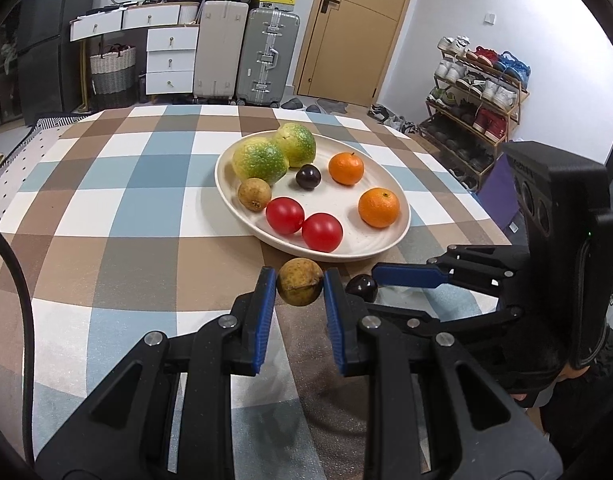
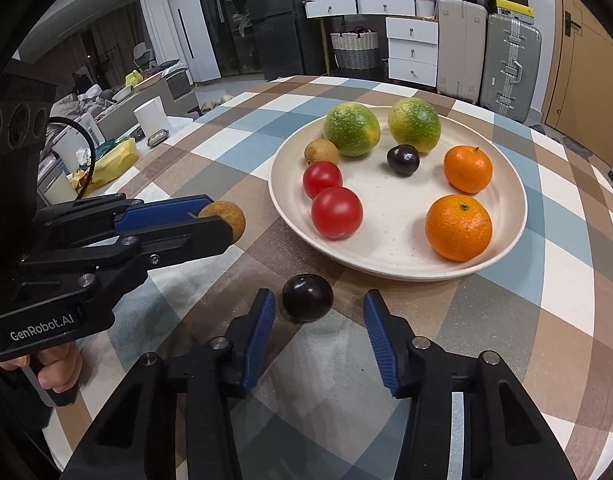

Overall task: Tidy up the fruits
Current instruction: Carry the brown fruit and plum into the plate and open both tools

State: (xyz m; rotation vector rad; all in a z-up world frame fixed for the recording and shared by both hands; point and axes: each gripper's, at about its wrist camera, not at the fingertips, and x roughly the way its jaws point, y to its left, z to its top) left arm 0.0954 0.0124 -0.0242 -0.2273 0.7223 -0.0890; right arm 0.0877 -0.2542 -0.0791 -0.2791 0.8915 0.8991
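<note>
Beside the plate (image 2: pixel 514 220), left claw (image 1: pixel 300 286) grips a half-hidden longan (image 1: pixel 299 282); right claw (image 2: pixel 318 312) gapes.

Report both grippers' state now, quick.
Left gripper: shut on the brown longan.
Right gripper: open, fingers either side of the dark plum, not gripping it.

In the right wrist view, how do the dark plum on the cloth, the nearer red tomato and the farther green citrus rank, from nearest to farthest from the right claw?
1. Dark plum on the cloth: between the fingers of the open right claw.
2. Nearer red tomato: on the plate, near its front-left edge.
3. Farther green citrus: at the plate's back.
</note>
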